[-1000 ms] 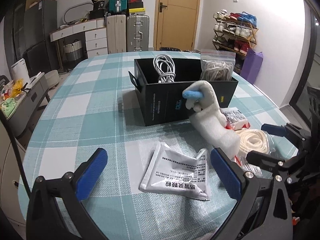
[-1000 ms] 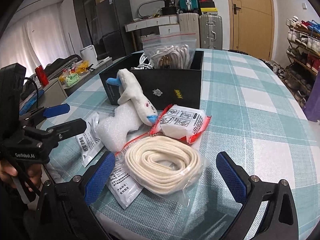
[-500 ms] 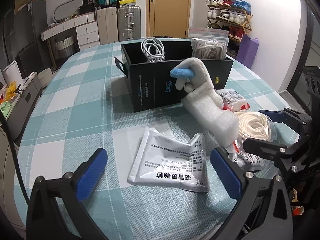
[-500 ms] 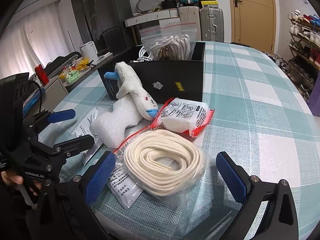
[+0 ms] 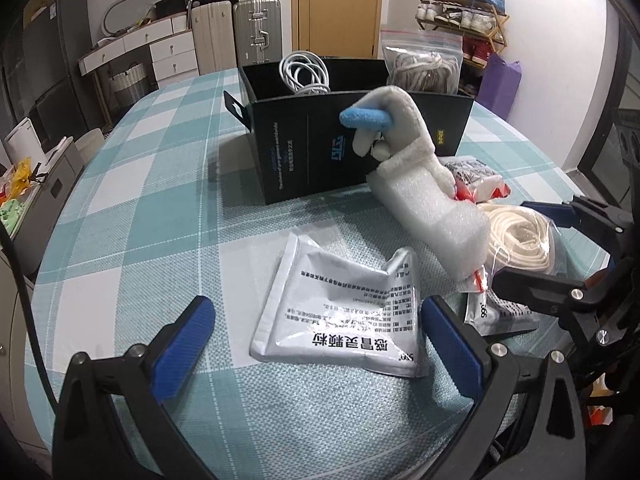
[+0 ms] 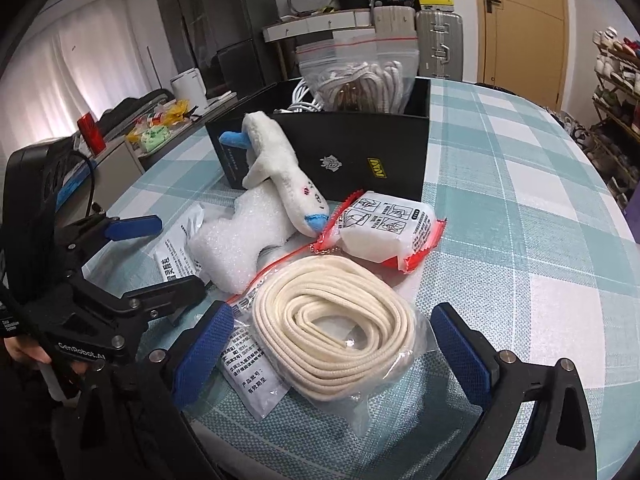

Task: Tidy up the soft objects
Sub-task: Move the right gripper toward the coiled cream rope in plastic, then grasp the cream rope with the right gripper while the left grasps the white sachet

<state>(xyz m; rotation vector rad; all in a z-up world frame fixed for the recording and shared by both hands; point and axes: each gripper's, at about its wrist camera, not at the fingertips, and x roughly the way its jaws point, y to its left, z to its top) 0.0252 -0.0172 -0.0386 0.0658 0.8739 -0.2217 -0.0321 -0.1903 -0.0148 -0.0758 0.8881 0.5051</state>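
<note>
Silver foil sachet lies crumpled on the checked tablecloth near its front edge, between the spread fingers of the left gripper. It looks light, limp and slippery; a raised corner offers the best hold. The right gripper, also spread and empty, frames the bagged cream rope, soft and slick-wrapped. The black box stands behind, toward the middle.

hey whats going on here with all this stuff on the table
A person holds two grippers, both open and empty. The left gripper faces a silver sachet; the right gripper faces a bagged cream rope coil. A black box already holds a white cable and another bagged rope.
</note>
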